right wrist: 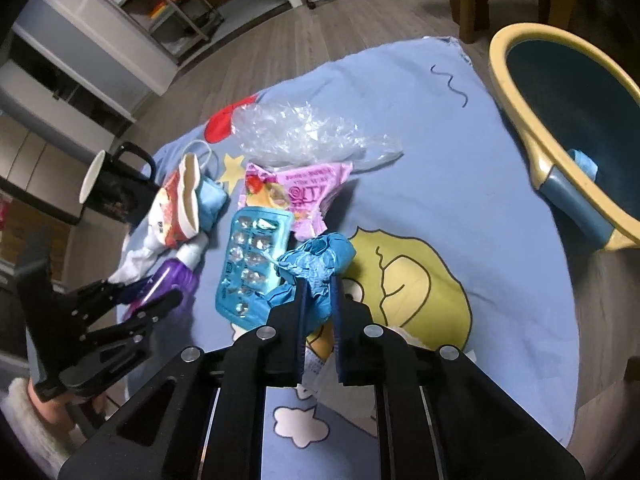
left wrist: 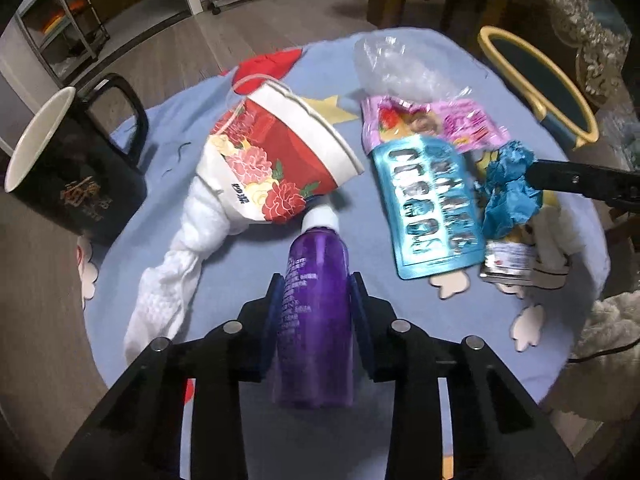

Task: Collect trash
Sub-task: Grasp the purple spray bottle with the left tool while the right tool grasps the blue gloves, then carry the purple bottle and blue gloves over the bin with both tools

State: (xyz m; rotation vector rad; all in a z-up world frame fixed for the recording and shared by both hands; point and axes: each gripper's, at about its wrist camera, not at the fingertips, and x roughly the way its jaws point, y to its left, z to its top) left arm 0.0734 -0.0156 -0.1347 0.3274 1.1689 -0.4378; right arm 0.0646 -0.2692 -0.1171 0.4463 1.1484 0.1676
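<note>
While the right gripper [right wrist: 318, 292] pinches the crumpled blue glove [right wrist: 316, 262] mid-tabletop, the bin [right wrist: 516, 92] waits off the far right edge, nearer this hand. The left gripper [left wrist: 316, 292] clasps the purple bottle [left wrist: 314, 304], lengthwise between its jaws.

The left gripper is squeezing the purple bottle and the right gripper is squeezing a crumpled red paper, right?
Almost. The right gripper is shut on a crumpled blue paper, not a red one; the right wrist view shows it between the fingers. The rest is right: the left gripper is squeezing the purple bottle.
</note>
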